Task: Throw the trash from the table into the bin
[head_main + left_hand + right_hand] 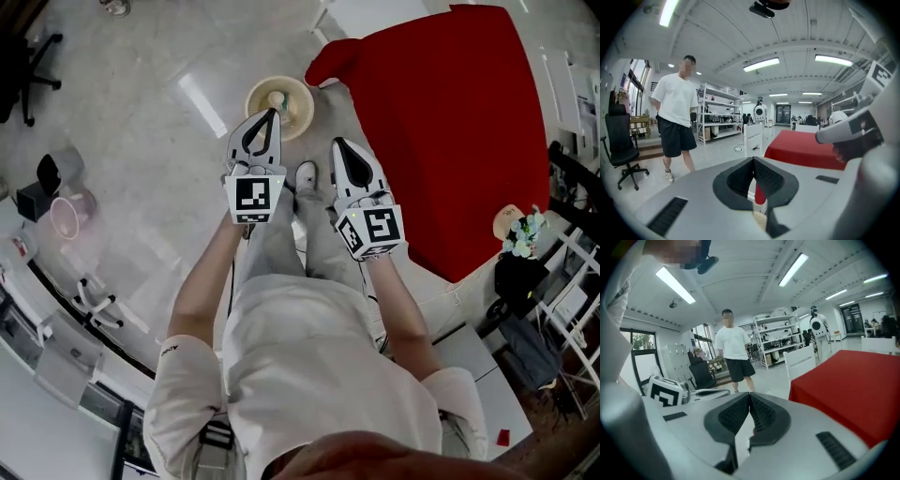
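Seen from the head view, a round beige bin [292, 89] stands on the floor by the corner of the red-covered table [450, 122]. A small pale item [277, 99] lies inside the bin. My left gripper [271, 112] hangs over the bin's near rim, shut with nothing in it. Beside it, my right gripper [338, 143] is shut and empty, close to the table's edge. In the left gripper view the jaws [753, 161] meet with nothing between them. The right gripper view shows its jaws [749, 397] closed the same way. No trash shows on the tablecloth.
A person in a white shirt [677, 108] stands on the floor ahead, with a black office chair [621, 145] to the left. A white chair [801, 362] stands by the table. A pink bucket [67, 214] sits at far left; flowers [523, 234] at right.
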`<state>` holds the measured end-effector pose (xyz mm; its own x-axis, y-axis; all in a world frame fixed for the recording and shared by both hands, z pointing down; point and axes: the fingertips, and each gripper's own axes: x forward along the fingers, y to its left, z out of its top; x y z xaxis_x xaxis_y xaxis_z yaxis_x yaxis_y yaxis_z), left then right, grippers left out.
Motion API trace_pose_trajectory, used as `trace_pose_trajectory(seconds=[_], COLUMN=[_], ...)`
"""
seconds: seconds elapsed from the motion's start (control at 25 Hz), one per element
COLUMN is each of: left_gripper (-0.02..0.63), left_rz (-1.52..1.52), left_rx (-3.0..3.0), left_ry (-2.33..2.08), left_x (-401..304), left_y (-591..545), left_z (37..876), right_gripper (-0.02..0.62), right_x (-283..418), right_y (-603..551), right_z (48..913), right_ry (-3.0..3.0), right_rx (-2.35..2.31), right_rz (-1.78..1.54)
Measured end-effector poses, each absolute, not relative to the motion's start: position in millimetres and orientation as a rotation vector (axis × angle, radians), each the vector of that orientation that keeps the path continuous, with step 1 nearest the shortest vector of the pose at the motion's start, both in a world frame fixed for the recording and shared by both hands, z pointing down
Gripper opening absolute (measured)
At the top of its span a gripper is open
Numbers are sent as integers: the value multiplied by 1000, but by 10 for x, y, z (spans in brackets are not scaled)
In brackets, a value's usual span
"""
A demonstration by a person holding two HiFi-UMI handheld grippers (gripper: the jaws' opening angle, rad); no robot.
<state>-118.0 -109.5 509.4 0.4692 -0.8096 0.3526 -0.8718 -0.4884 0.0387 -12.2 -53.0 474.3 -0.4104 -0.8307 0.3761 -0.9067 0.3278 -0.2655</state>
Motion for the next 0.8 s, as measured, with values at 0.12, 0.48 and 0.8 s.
trace_pose_trajectory(seconds=[0.12, 0.48, 0.8], left_gripper=[6, 6, 6], left_rz=[314, 139, 59], left_rx=[2526, 2619, 2742], left_ry=[-1489, -1507, -1448], left_x=[-1237, -1355, -1244], left_y=[-998, -449, -141], left_z=[4477, 3137, 2522], right_gripper=[9, 9, 9], right_x=[-59, 3, 70], right_y=[-477, -46, 117], right_z=[4433, 3537, 2907], right_ry=[-2424, -2469, -2508], right_rx=[1651, 1688, 1773], right_rz=[644, 515, 404])
